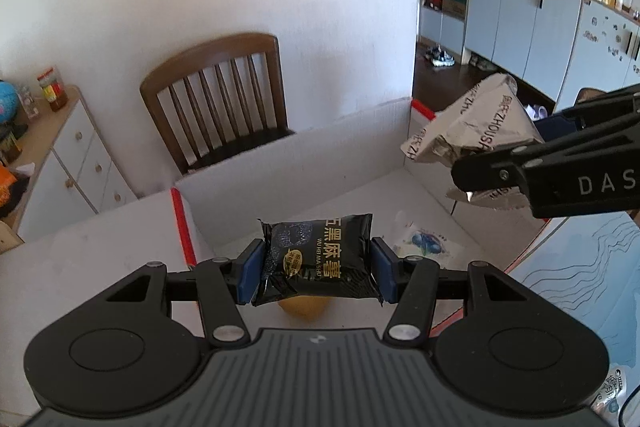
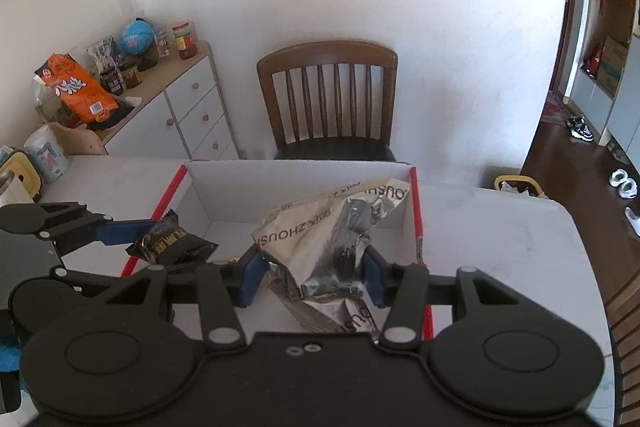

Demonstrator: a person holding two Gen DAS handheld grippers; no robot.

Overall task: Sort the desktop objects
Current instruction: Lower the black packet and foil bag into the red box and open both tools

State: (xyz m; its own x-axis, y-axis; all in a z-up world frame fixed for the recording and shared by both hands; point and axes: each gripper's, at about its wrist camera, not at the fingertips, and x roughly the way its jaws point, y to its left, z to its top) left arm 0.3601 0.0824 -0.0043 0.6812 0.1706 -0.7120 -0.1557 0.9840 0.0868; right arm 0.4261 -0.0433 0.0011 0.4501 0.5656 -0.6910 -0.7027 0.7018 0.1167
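Over the white cardboard box (image 2: 304, 183): left gripper (image 1: 318, 269) clamps a light, slippery black foil snack packet (image 1: 320, 259) by its sides; right gripper (image 2: 312, 277) pinches a crumpled, soft silver foil bag (image 2: 328, 239) mid-body.

We take the cardboard box (image 2: 304, 187) as our mark; it sits open on the table (image 2: 500, 239). Behind it, past the table's far edge, stands the chair (image 2: 328, 95). To its left and further back is the cabinet (image 2: 180, 111). Over the box's left edge we see the snack packet (image 1: 320, 259) between the left gripper (image 1: 318, 269) pads. Over its right part, the crumpled bag (image 2: 328, 243) sits in the right gripper (image 2: 310, 281). Inside the box, on its floor, lies a small pouch (image 1: 424, 243).
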